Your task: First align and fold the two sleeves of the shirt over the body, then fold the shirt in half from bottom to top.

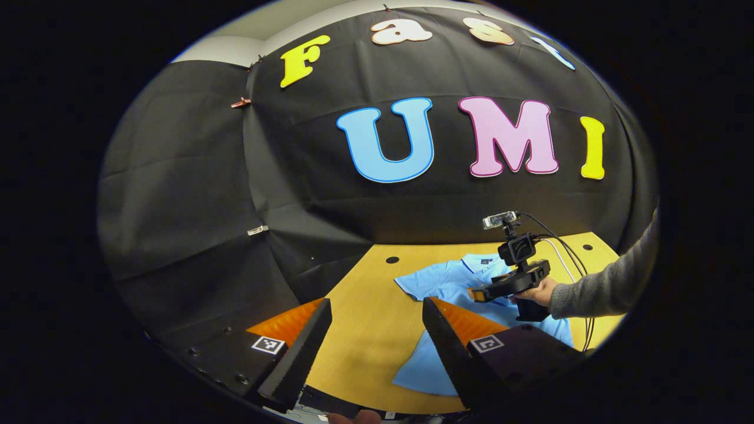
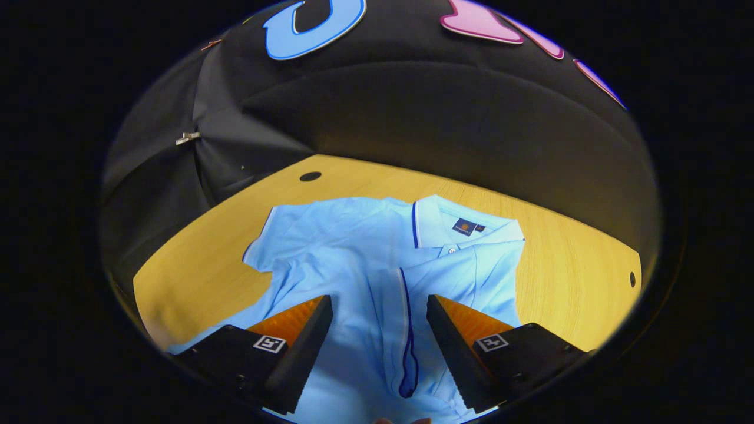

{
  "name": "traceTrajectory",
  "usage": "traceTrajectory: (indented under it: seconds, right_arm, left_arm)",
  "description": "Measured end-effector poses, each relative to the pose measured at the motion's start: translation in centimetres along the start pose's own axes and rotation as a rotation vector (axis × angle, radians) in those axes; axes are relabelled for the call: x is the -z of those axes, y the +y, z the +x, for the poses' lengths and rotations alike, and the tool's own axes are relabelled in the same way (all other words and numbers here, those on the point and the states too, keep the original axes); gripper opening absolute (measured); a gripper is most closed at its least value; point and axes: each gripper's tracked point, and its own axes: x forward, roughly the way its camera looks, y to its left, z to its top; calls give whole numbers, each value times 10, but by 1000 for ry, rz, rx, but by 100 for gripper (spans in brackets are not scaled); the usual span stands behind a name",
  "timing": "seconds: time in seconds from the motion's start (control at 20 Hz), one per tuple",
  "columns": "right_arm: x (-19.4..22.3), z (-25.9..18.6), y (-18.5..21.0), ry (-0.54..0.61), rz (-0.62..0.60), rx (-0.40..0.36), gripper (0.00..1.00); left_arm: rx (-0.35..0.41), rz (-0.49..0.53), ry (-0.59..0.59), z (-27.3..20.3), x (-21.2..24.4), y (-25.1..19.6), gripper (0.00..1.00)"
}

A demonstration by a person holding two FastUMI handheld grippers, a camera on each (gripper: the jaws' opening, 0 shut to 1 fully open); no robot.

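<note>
A light blue polo shirt (image 2: pixel 353 247) lies face up on the wooden table (image 2: pixel 565 277), collar (image 2: pixel 465 227) toward the back wall. One sleeve (image 2: pixel 283 235) is spread out to the left. The other side is folded over the body, and its dark-trimmed edge (image 2: pixel 406 330) runs down the middle. My right gripper (image 2: pixel 378 300) hovers open over the shirt's body, holding nothing. In the left gripper view the shirt (image 1: pixel 442 282) lies to the right, and the right gripper (image 1: pixel 478 293) is above it. My left gripper (image 1: pixel 377 306) is open over bare table (image 1: pixel 365 277), left of the shirt.
A hand (image 1: pixel 542 291) in a grey sleeve (image 1: pixel 607 285) holds the right gripper, with cables trailing behind it. The table has small round holes (image 2: pixel 310 176) near its back edge and one at the right (image 2: pixel 632 279). Black cloth walls close off the back and left.
</note>
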Motion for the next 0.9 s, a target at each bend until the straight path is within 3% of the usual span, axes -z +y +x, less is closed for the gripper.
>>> traceTrajectory:
  seconds: [0.35,0.7,0.9]
  right_arm:
    - [-65,-75,-10,-224,11,32,100]
    - [-93,-178,-12,-343,34,-1,100]
    - [-93,-227,-16,-386,28,2,100]
  left_arm:
    - [113,32,-4,57,-3,-39,98]
    - [197,-15,48,181,11,-78,98]
    - [217,-35,179,257,46,-90,98]
